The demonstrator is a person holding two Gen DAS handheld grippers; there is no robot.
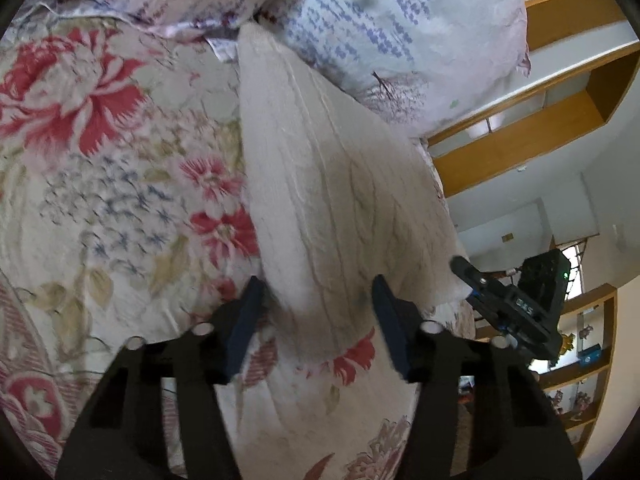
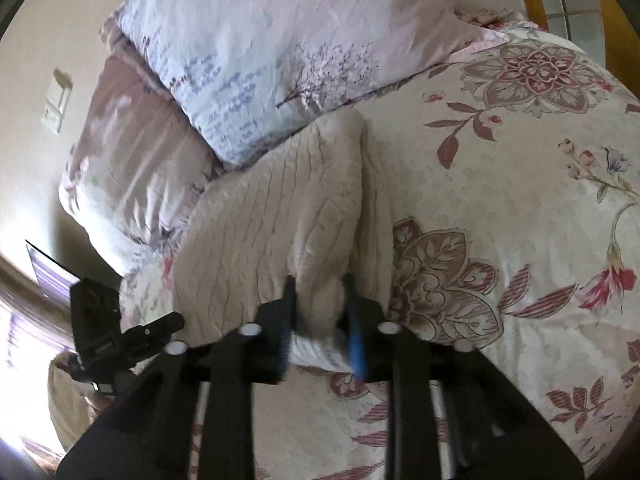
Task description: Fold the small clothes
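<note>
A cream ribbed knit garment (image 1: 320,168) lies on the floral bedsheet (image 1: 112,184), its far end against a pillow. My left gripper (image 1: 318,300) straddles the garment's near end; the cloth lies between the parted jaws, and I see no pinch. In the right wrist view the same garment (image 2: 272,216) is folded over on itself. My right gripper (image 2: 320,300) is shut on a bunched fold of it. The right gripper (image 1: 462,266) also shows at the garment's right corner in the left wrist view. The left gripper (image 2: 176,318) sits at the garment's left edge in the right wrist view.
Two pale printed pillows (image 2: 256,48) (image 2: 132,152) lie just beyond the garment. The floral bedsheet (image 2: 500,208) spreads wide to the right. Wooden shelving (image 1: 532,140) stands past the bed's edge, and a wall switch (image 2: 56,100) is on the left wall.
</note>
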